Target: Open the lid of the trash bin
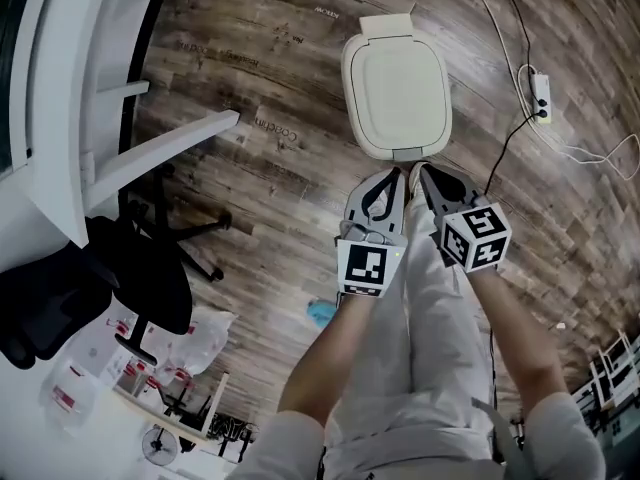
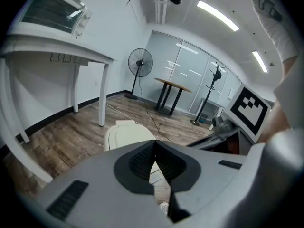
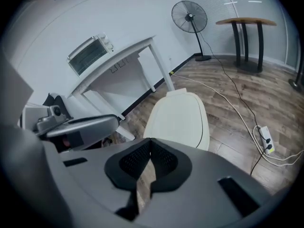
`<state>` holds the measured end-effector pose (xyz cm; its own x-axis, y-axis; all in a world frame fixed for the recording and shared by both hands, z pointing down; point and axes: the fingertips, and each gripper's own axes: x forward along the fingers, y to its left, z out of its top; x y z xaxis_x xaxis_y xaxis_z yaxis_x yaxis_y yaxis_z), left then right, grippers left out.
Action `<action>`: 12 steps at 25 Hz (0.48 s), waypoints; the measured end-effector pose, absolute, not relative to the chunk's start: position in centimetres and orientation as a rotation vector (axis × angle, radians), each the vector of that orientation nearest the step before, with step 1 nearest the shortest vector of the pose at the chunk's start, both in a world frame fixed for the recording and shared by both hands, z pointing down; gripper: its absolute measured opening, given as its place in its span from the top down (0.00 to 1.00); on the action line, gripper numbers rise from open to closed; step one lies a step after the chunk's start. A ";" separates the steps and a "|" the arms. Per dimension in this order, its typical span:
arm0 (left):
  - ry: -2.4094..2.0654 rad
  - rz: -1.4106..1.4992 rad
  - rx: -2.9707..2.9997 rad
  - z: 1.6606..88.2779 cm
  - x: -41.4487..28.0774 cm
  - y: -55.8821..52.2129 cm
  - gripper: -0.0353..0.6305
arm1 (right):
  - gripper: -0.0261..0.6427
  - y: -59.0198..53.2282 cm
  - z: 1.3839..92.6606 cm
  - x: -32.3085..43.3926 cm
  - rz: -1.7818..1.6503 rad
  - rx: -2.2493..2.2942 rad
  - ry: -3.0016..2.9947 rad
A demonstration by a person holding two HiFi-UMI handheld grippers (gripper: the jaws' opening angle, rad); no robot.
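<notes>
Left gripper: the grey two-jaw left gripper (image 2: 154, 145) has its jaws closed tip to tip and holds nothing; only floor shows in the small gap behind the tips
Right gripper: the grey two-jaw right gripper (image 3: 151, 140) is the same, jaws together and empty; in the head view the two tools sit side by side, pointing at the near edge of the bin; whether either one touches it, I cannot tell
Trash bin: the cream-white plastic trash bin (image 1: 395, 88) stands on the brown wooden plank floor (image 1: 250, 168), directly ahead of both grippers; its smooth rounded lid (image 3: 183, 118) lies flat and closed; a small tab at the far side seems to be the hinge
Around: a white power strip with cable (image 1: 541, 98) lies to the right of the bin, well apart; a black office chair (image 1: 140, 268) stands to the left, also apart
Step in hand: the approach, as I judge it; the lid is not yet lifted
Next move: probably one gripper must part its jaws, or hook a tip under the near lip, then raise it toward the far side; the smooth lid could slip from a shallow hold
</notes>
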<state>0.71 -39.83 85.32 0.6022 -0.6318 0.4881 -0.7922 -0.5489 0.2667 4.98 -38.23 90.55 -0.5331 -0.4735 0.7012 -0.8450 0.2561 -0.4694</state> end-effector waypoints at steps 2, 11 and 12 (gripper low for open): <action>-1.103 0.484 2.348 87.7 1.4 -39.5 0.95 | 0.94 -38.0 92.7 4.4 1.200 1.173 -2.102; -1.073 0.519 2.264 94.3 1.4 -38.1 0.94 | 0.94 -37.2 98.4 3.1 1.242 1.156 -2.039; -1.076 0.518 2.264 94.6 1.3 -38.1 0.95 | 0.94 -37.2 98.9 3.1 1.241 1.156 -2.036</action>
<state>1.30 -38.10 94.57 0.6005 -0.5713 0.5595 -0.7937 -0.5108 0.3303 3.14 -37.23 98.89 -0.5237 -0.4096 0.7470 -0.8516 0.2295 -0.4712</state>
